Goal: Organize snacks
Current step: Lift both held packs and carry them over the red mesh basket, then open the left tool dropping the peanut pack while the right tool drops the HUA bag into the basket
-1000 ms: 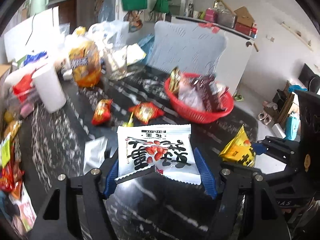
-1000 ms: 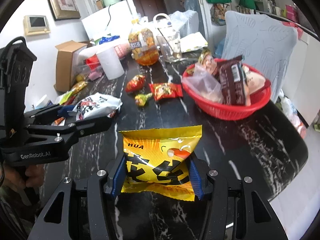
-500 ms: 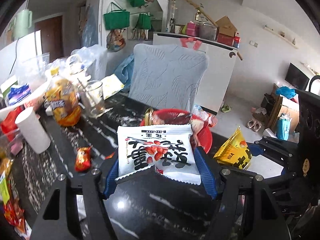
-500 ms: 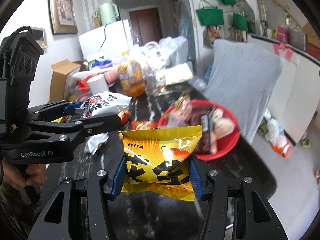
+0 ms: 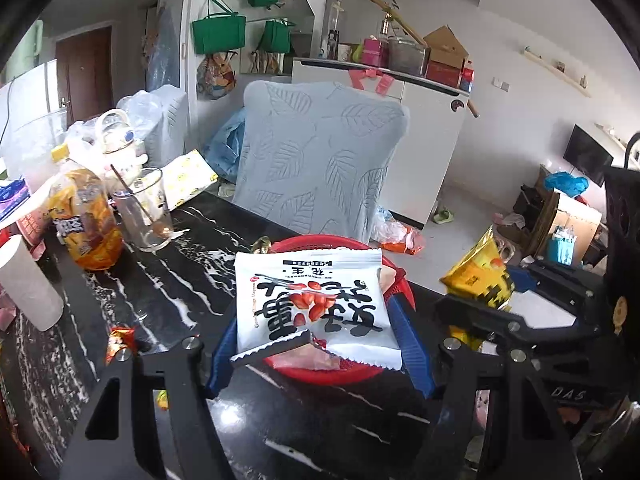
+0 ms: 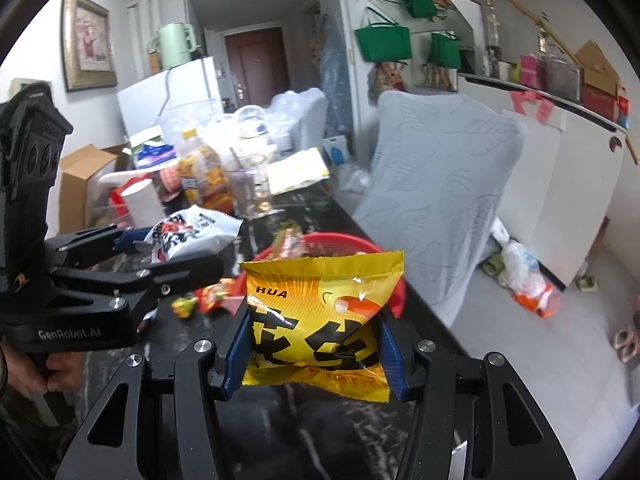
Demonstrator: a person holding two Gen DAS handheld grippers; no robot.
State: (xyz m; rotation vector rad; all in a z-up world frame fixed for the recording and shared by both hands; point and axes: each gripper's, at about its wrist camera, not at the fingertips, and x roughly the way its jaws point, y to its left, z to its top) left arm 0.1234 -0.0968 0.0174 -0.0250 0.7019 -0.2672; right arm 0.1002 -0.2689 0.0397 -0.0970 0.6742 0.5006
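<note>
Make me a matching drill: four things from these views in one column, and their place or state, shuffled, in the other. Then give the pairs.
Things
1. white packet
2. yellow packet
3. red basket
4. glass

Places or states
A. stands on the black table beside the orange bottle
B. clamped in the left gripper
C. sits on the table in front of the covered chair, snacks inside
D. clamped in the right gripper

Pairs: 1-B, 2-D, 3-C, 4-A
</note>
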